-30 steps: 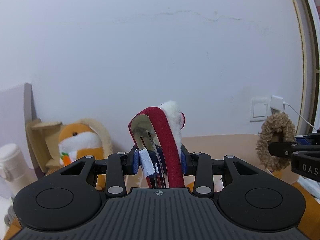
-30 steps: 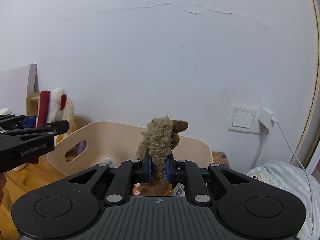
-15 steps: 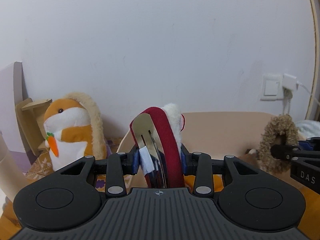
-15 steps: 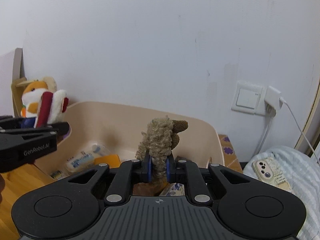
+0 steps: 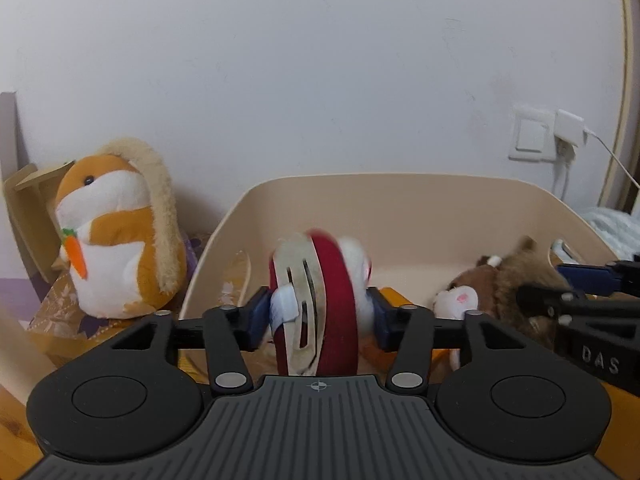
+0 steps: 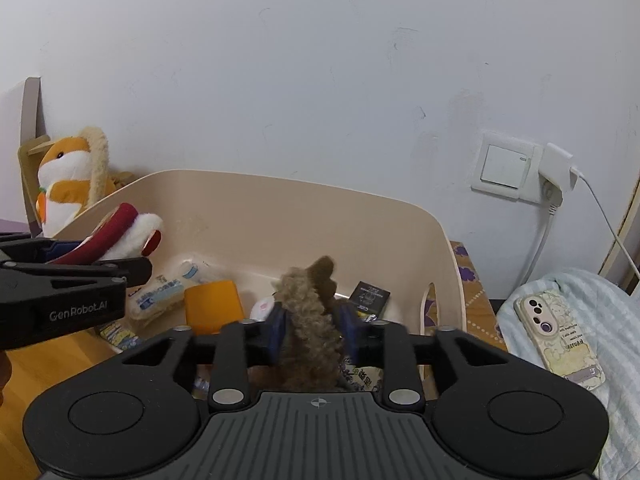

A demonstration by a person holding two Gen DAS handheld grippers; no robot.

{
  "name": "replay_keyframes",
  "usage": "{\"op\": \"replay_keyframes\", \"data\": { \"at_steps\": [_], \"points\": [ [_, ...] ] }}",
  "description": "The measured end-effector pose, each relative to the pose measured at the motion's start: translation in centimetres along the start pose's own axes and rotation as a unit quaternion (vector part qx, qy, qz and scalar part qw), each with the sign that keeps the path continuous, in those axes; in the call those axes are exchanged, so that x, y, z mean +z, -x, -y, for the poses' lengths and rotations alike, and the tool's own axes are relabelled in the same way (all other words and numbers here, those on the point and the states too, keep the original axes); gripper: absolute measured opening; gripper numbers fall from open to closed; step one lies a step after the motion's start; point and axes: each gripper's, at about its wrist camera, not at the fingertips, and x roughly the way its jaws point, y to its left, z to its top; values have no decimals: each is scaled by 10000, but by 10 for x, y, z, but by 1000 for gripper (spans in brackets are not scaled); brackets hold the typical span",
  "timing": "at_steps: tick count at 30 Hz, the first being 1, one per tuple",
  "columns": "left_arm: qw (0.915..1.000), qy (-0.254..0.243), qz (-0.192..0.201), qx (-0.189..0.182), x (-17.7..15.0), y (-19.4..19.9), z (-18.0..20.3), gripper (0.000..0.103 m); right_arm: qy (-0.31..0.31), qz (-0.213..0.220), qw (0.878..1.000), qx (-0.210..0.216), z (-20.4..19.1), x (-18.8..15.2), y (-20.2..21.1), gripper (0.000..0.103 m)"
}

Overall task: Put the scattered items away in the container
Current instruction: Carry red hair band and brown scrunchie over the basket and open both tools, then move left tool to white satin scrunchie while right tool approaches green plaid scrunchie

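- The bin (image 6: pixel 248 196) is the big thing here: smooth beige plastic, rounded corners, oval handle cutout in its right wall. It fills the middle of both views.
- Left gripper (image 5: pixel 318 314), bottom centre of the left view, is angled down over the bin. Its jaws are opening, with the red hair clip (image 5: pixel 334 304) between the blue pads (image 5: pixel 256 314). The clip is a felt-covered arch with a white fluffy bit and a slotted metal inside, and it looks blurred.
- Right gripper (image 6: pixel 312 330), bottom centre of the right view, is tilted down over the bin too. Its jaws are opening around the brown curly hair clip (image 6: pixel 310 320), all woolly loops, and there's a gap on each side.
- Hamster plush (image 5: pixel 112 228) sits outside the bin at mid left: orange and white fur, little carrot.
- In the bin: a smooth orange block (image 6: pixel 214 304), a crinkly wrapped packet (image 6: pixel 164 290) and a small black box (image 6: pixel 370 294).
- Phone (image 6: pixel 558 338) in a cartoon case lies on a striped cloth at lower right.
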Motion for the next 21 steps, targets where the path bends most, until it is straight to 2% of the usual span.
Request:
{"op": "replay_keyframes", "data": {
  "at_steps": [1, 2, 4, 14, 21],
  "points": [
    [10000, 56, 31, -5, 1, 3, -1, 70, 21, 31, 10000, -22, -1, 0, 2, 51],
    [9999, 102, 62, -18, 2, 5, -2, 72, 32, 69, 10000, -45, -1, 0, 5, 57],
    [9997, 166, 144, -42, 4, 8, -4, 76, 33, 146, 9999, -56, -1, 1, 11, 60],
    [9986, 199, 468, -174, 2, 43, -8, 79, -73, 516, 9986, -22, 6, -9, 56, 69],
    [9978, -209, 598, -216, -20, 81, -14, 80, -215, 678, 9972, 216, 5, -36, 90, 73]
  ]
}}
